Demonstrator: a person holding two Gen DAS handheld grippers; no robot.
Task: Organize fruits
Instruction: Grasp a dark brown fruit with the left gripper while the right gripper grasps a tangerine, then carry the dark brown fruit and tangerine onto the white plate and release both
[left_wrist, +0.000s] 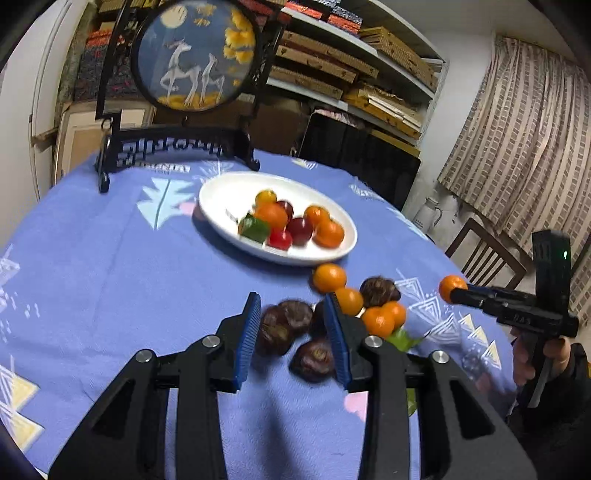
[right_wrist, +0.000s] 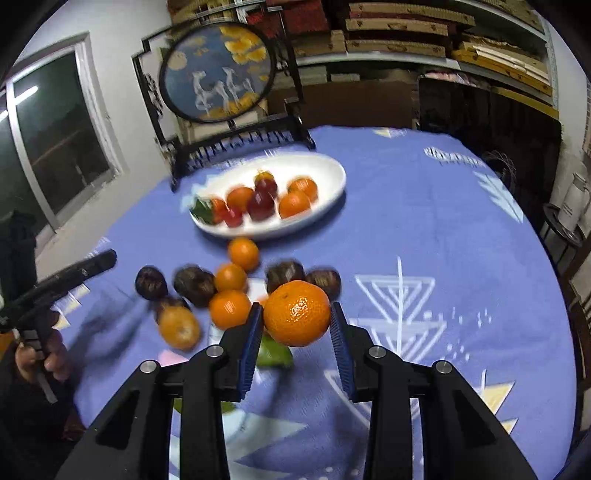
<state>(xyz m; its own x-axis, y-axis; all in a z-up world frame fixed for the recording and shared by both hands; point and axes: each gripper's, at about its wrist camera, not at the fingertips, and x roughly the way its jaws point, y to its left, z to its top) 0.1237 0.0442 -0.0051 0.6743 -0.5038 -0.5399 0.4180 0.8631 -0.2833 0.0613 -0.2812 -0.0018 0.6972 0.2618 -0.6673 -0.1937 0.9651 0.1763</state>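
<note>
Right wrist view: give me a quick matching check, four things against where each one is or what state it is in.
Things:
1. right gripper
2. white plate
3. dark brown fruits
4. round deer screen

Places or states:
A. standing upright behind the plate
B. loose on the blue cloth
C. shut on a mandarin
D. holding orange and red fruit

Pairs: 1-C, 2-D, 3-B, 4-A.
</note>
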